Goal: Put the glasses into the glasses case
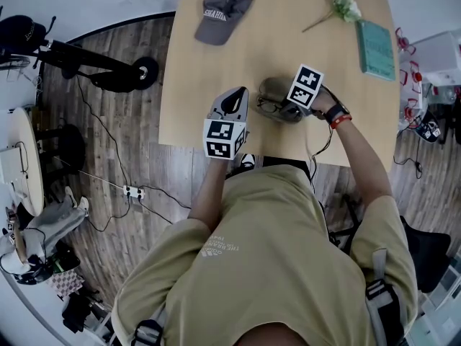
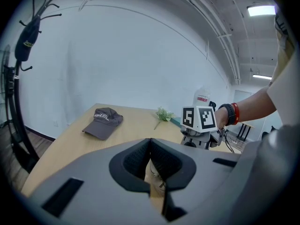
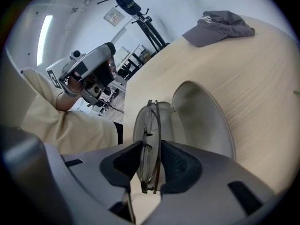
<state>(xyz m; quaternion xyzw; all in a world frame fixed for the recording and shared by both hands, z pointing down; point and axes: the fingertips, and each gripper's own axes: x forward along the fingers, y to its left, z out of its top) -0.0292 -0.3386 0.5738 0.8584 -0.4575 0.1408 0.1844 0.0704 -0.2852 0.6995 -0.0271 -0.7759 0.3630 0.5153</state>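
Indoors, right hand-held gripper (image 3: 150,149) clamps glasses (image 3: 152,125) above wooden table (image 1: 288,56); left hand-held gripper (image 2: 151,161) closed.

Matt pale wood table (image 1: 288,56), thin metal glasses (image 3: 153,125), grey cloth cap (image 1: 223,13)

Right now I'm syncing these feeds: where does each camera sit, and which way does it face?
Head view: on the person's head, looking steeply down at the light wooden table; beige-shirted torso and arms show.
Left gripper view: on the left gripper, facing across the table toward the grey baseball cap; its shut jaws show.
Right gripper view: on the right gripper, tilted down at the open grey glasses case; its jaws grip folded thin-framed glasses.
Shared: all three show the cap.
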